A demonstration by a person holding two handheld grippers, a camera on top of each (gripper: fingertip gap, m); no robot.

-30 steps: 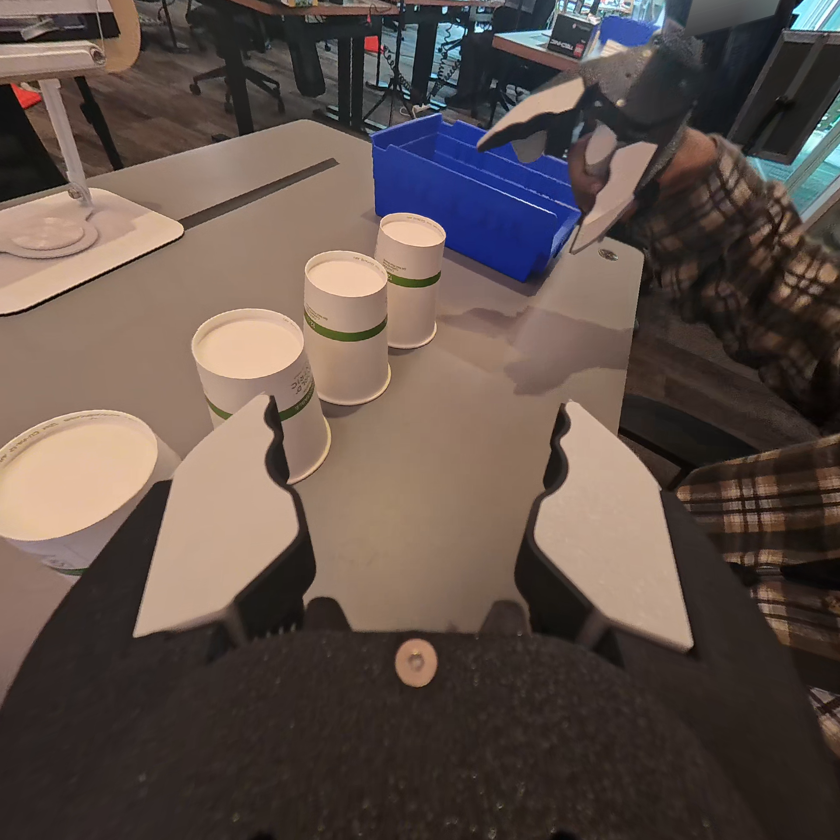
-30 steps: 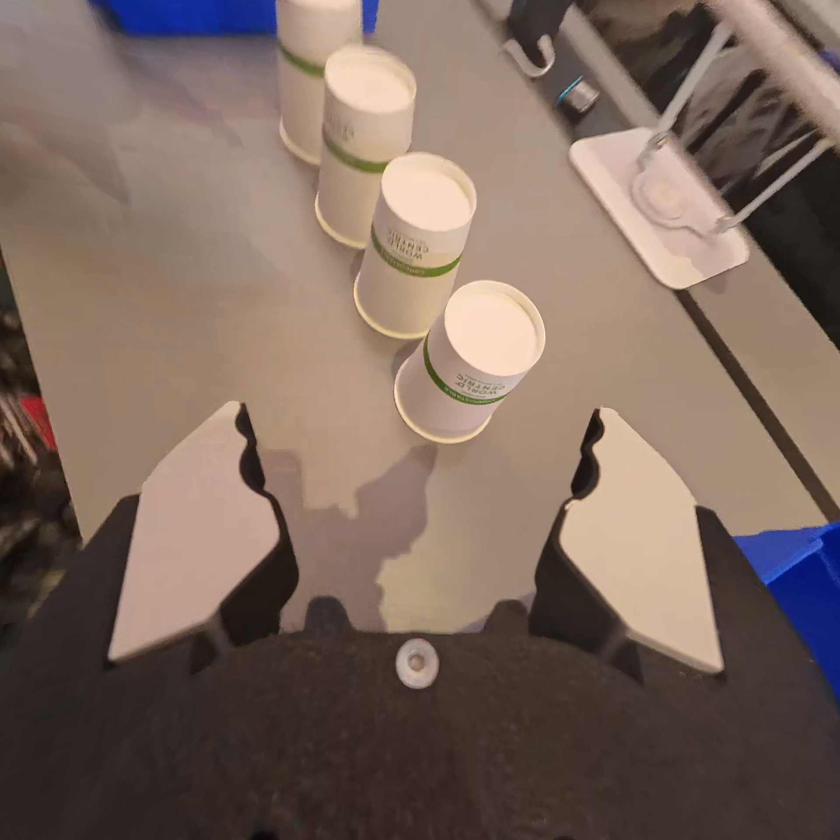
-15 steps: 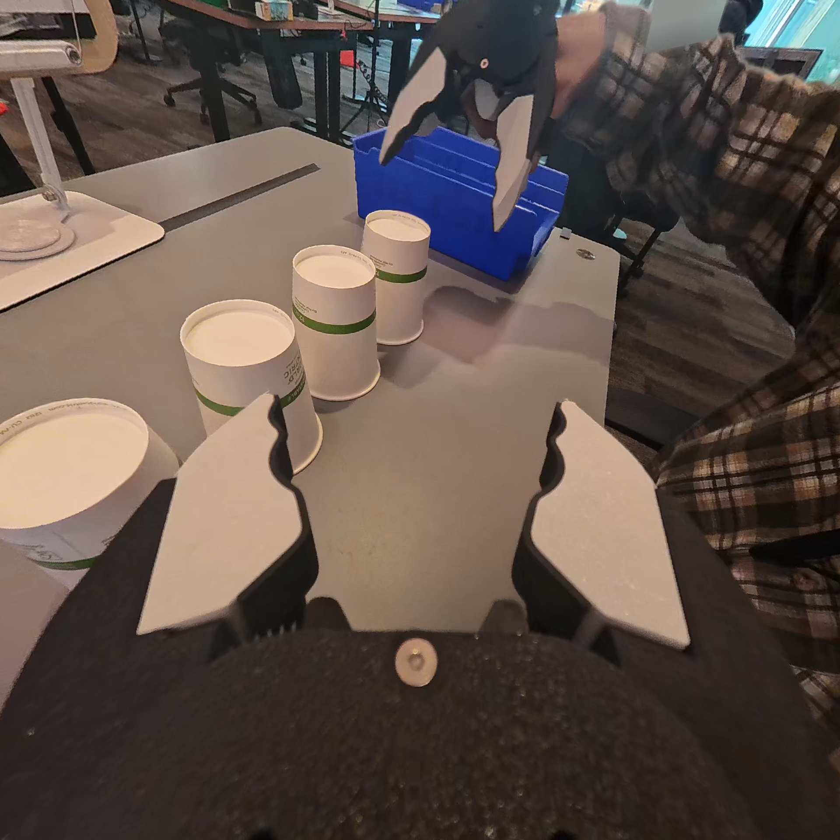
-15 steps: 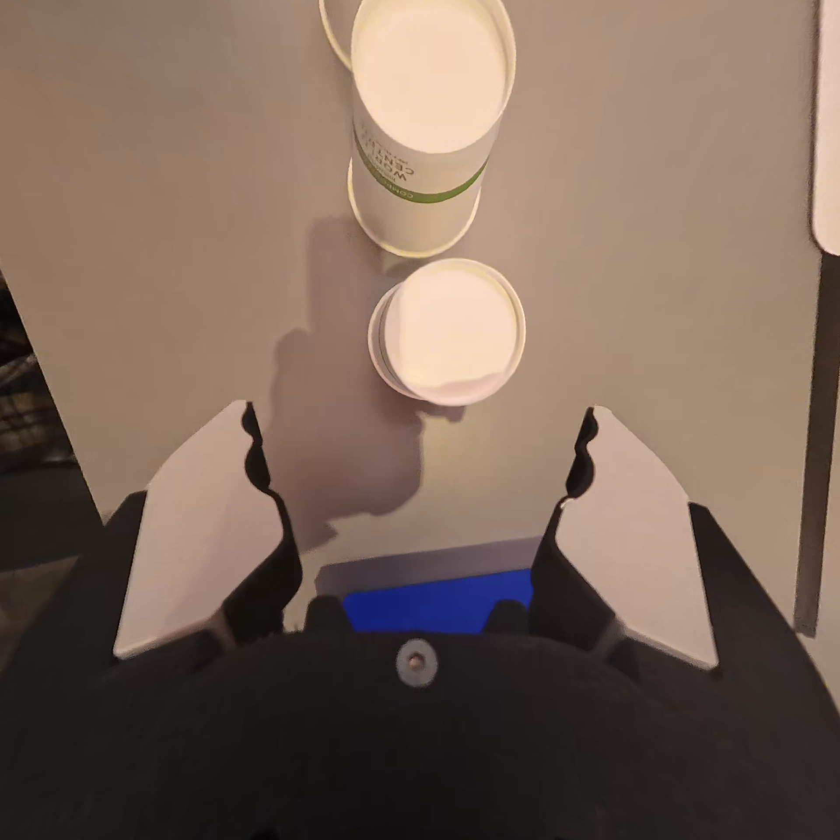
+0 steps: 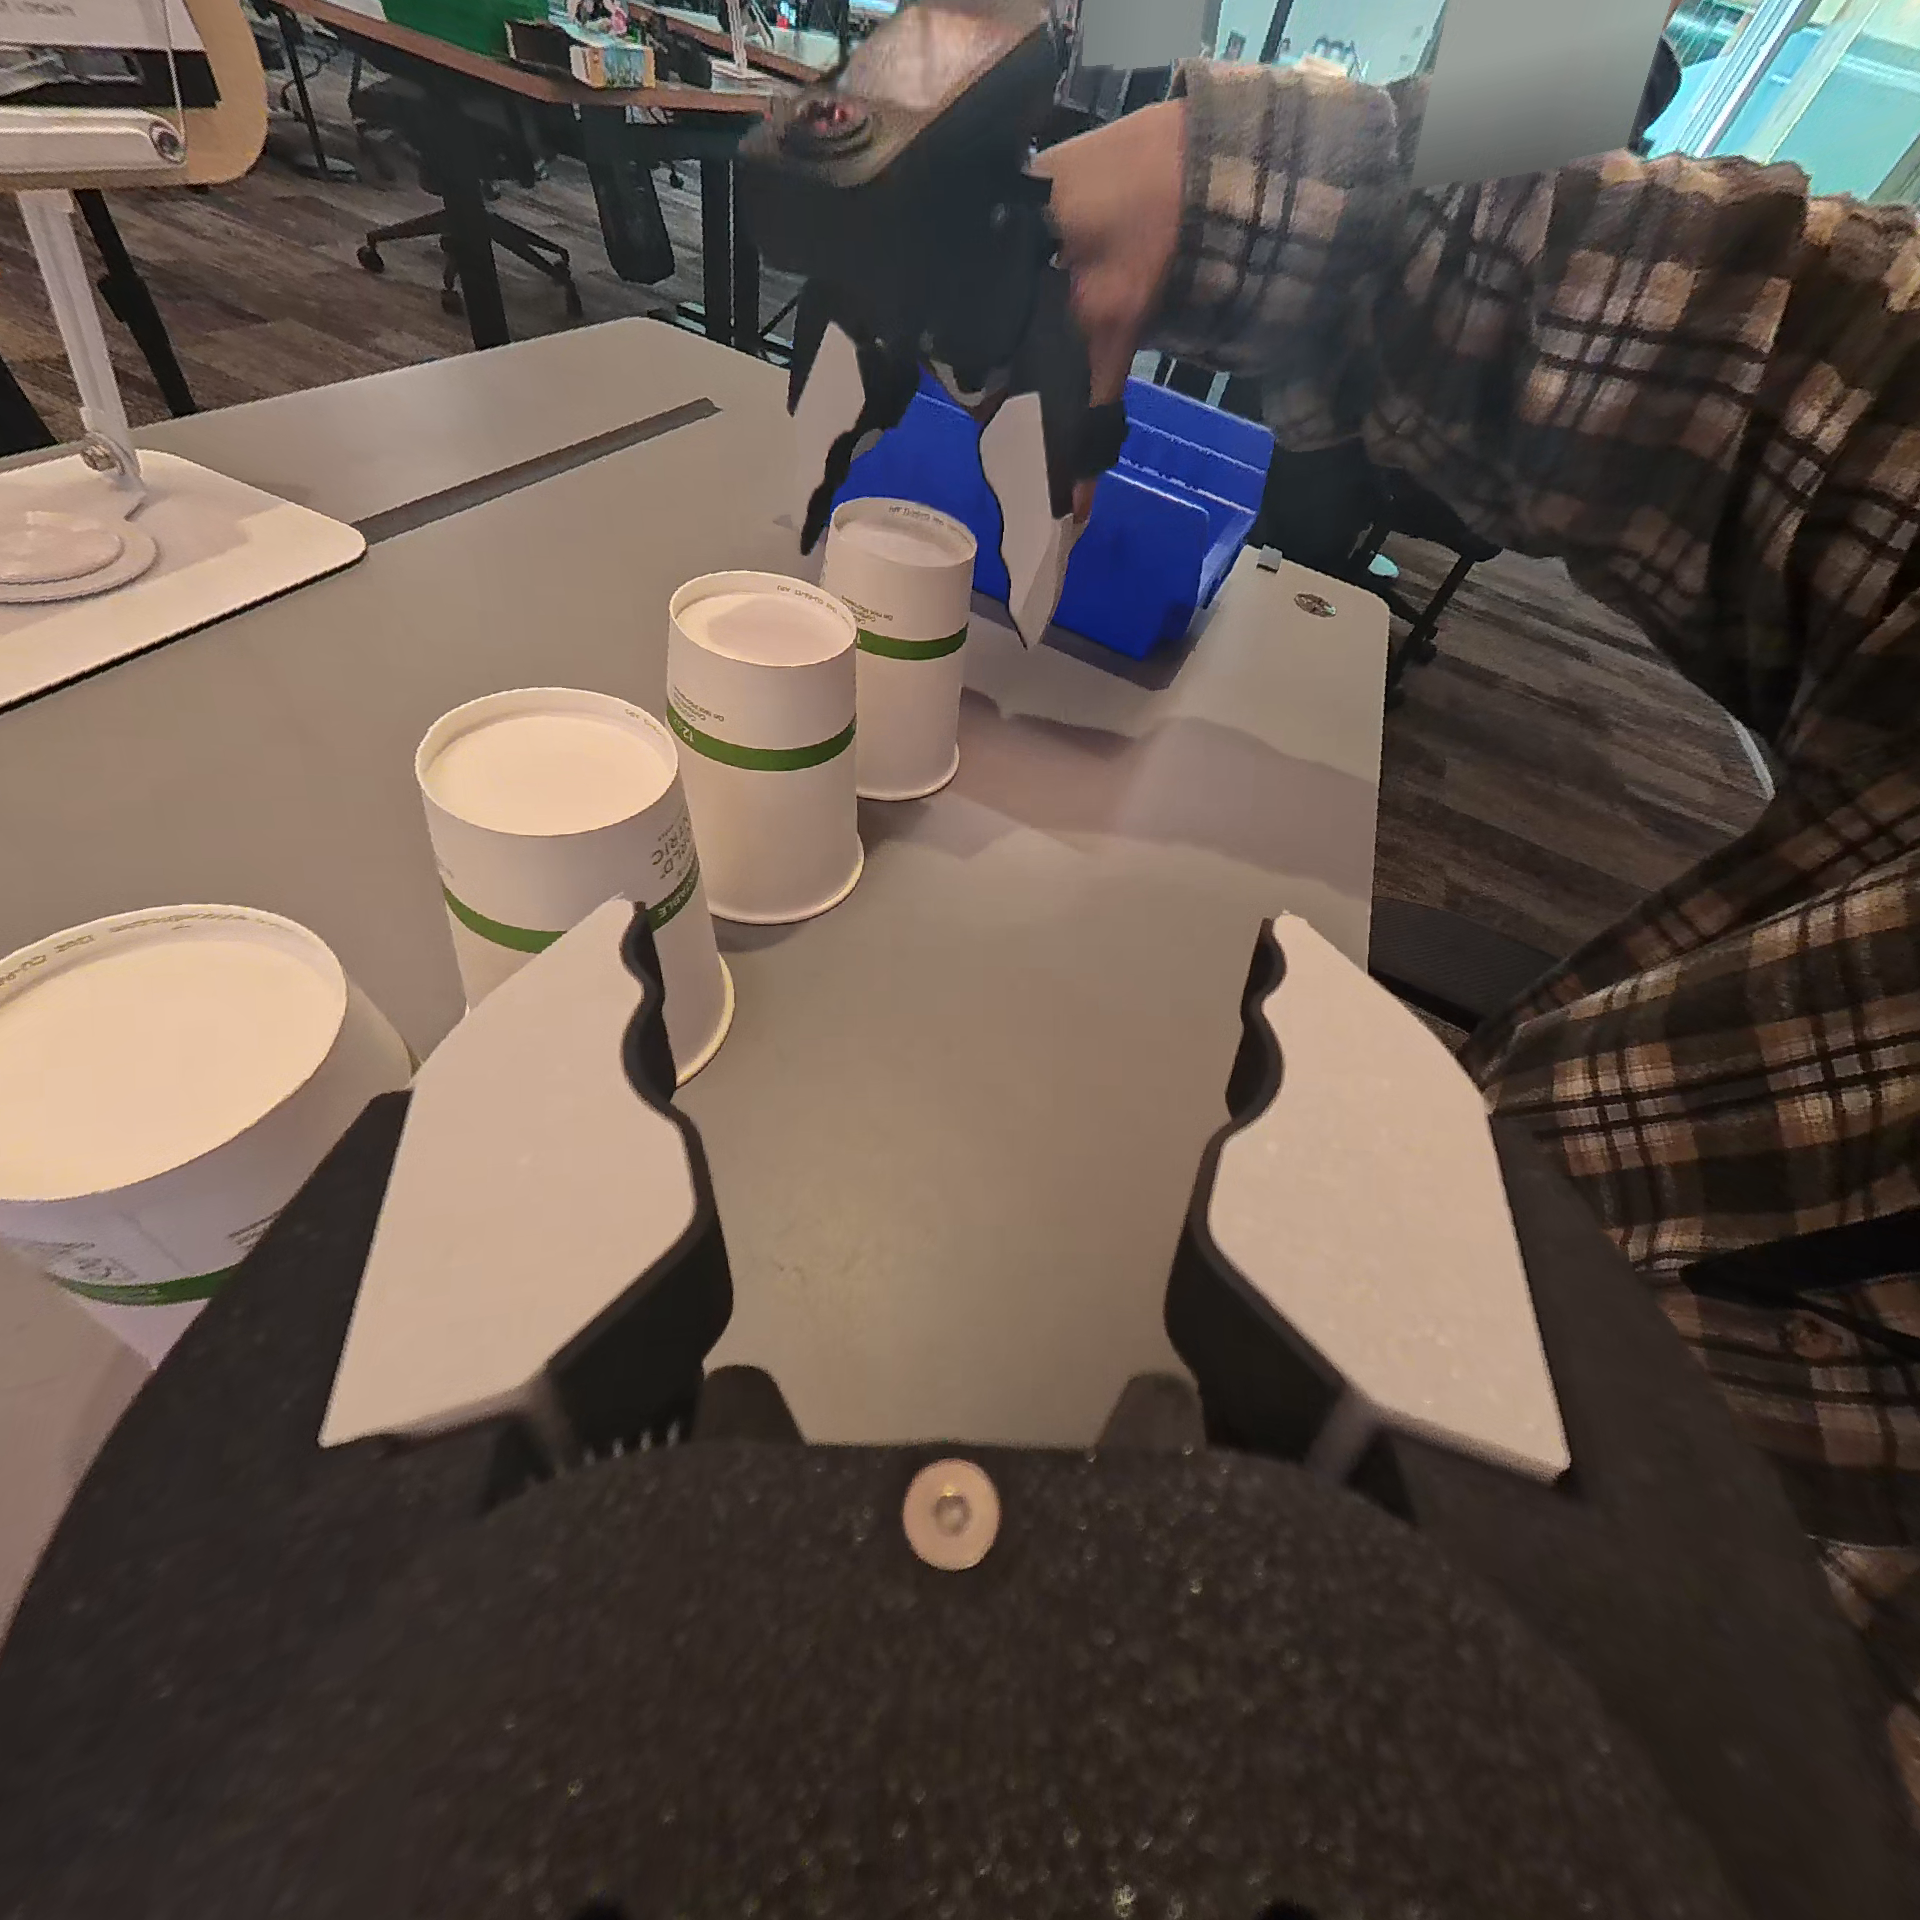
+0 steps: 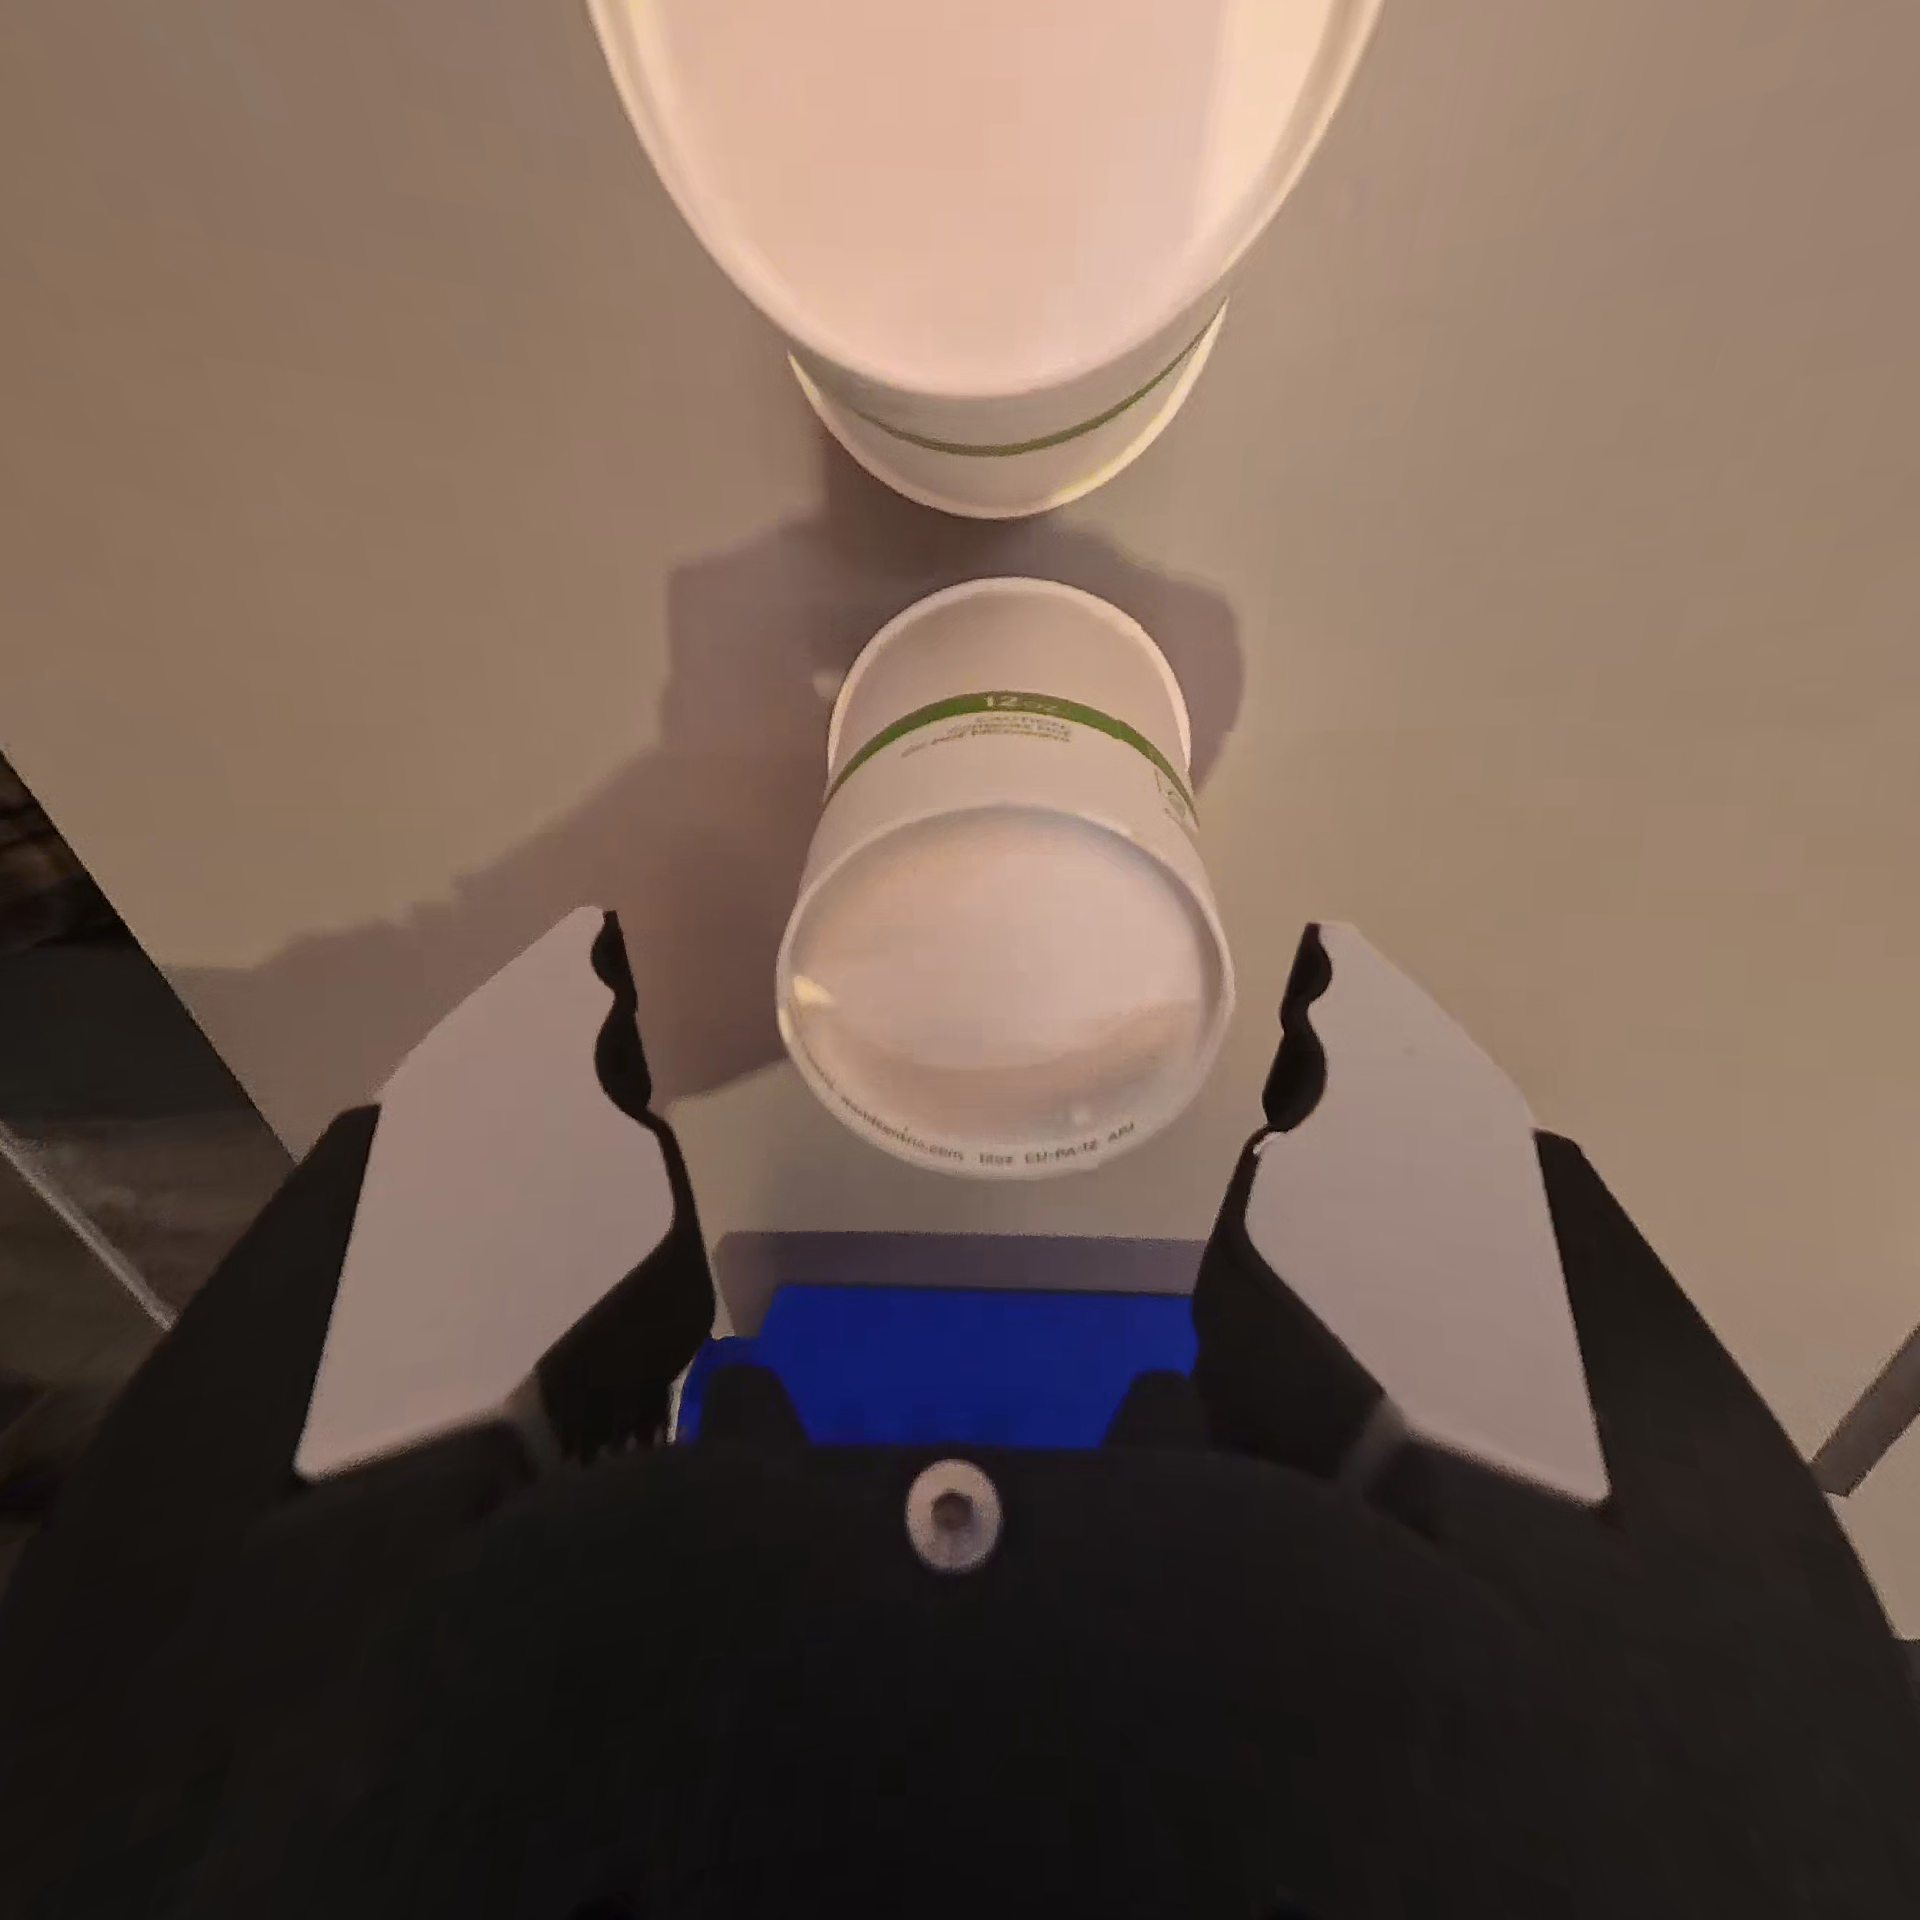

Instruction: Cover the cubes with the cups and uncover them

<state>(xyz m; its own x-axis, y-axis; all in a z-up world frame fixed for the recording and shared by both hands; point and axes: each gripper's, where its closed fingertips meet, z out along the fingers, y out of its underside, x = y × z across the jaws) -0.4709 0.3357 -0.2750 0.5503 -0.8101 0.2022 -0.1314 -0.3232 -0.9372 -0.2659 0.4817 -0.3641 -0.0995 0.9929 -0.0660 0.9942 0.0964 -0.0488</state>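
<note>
1. Four white paper cups with green bands stood upside down in a row on the grey table (image 5: pixel 1091 1039).
2. In the left wrist view, the nearest cup (image 5: pixel 156 1081) was at the left edge, then the second cup (image 5: pixel 566 831), then the third cup (image 5: pixel 764 748), and the farthest cup (image 5: pixel 904 634) stood near the blue bin (image 5: pixel 1153 540).
3. The cubes were not visible in any view, so I cannot tell if they were under the cups.
4. The left gripper (image 5: pixel 951 1039) was spread wide and held nothing. It hung over the bare table, to the right of the row, and its left finger (image 5: pixel 540 1174) overlapped the second cup in the picture.
5. The right gripper (image 5: pixel 935 551) was above the farthest cup, pointing down, with its jaws spread on both sides of the cup top. A hand (image 5: pixel 1112 239) with a plaid sleeve (image 5: pixel 1558 416) held it.
6. In the right wrist view, the right gripper (image 6: pixel 956 1029) was also wide and empty. The base of the farthest cup (image 6: pixel 1003 997) lay between its two fingers, but the fingers did not touch the cup.
7. Beyond it, the next cup (image 6: pixel 987 208) filled the top of this view, just beside the farthest one.
8. The edge of the blue bin (image 6: pixel 935 1371) showed low between the fingers.
9. A white flat stand base (image 5: pixel 135 582) lay on the far left of the table, well apart from the cups.
</note>
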